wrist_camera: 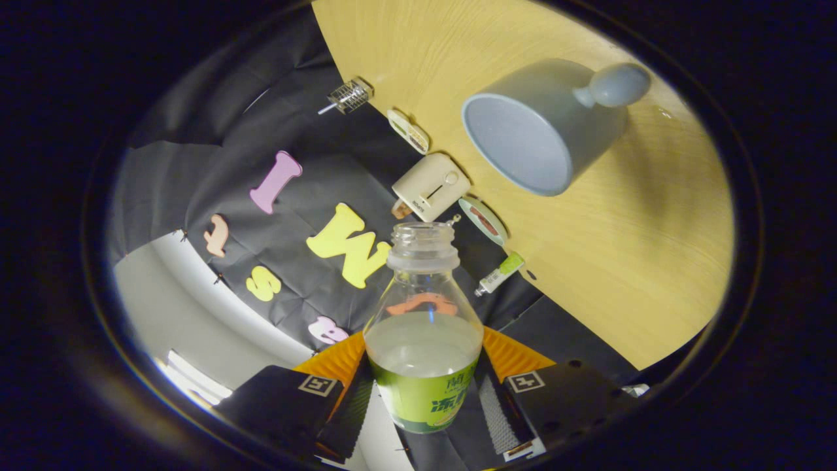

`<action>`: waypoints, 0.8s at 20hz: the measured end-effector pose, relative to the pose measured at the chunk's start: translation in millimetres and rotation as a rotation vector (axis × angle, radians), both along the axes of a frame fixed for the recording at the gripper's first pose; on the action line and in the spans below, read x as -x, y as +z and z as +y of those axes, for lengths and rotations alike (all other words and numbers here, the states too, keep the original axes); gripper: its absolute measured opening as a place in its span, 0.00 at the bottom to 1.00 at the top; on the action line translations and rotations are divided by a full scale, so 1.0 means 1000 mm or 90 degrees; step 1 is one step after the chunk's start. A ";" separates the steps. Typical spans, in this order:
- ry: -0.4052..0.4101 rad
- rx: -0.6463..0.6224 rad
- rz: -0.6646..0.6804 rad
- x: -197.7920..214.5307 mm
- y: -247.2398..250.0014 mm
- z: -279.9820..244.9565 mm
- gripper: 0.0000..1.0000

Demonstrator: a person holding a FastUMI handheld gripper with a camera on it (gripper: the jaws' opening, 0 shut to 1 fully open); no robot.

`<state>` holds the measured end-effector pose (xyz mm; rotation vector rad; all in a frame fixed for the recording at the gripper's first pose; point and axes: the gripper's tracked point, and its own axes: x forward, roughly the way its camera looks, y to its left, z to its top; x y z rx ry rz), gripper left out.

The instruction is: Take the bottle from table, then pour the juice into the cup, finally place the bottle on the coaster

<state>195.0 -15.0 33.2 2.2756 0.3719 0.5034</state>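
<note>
The tool (425, 399) grips one bottle (424, 340), both fingers pressed on its labelled lower body, one at each side. The bottle's base is cut off below the fingers, so how much of it sits lower is hidden. It is clear, uncapped, and partly filled with pale liquid; its long axis runs straight ahead along the fingers, with the open mouth pointing away from them. The scene looks rolled, so how far the bottle tilts against the bench (621, 248) is hard to judge.

Beyond the mouth, along the bench's near edge, lies a row of small items: a little wire cage (350, 96), a flat oval tag (408, 131), one cream box with a dial (431, 186), an oval dish (484, 221) and a small tube (500, 273). Their details are too small to make out.

Further right, well apart from the bottle, one grey cup (543, 124) stands on the bench, its opening facing the camera and a rounded knob handle at its far side.
</note>
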 end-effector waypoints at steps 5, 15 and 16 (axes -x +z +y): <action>0.012 0.017 0.001 0.001 -0.009 0.008 0.79; -0.067 0.217 -0.002 -0.012 -0.023 -0.009 0.79; -0.076 0.262 -0.012 -0.012 -0.021 -0.009 0.80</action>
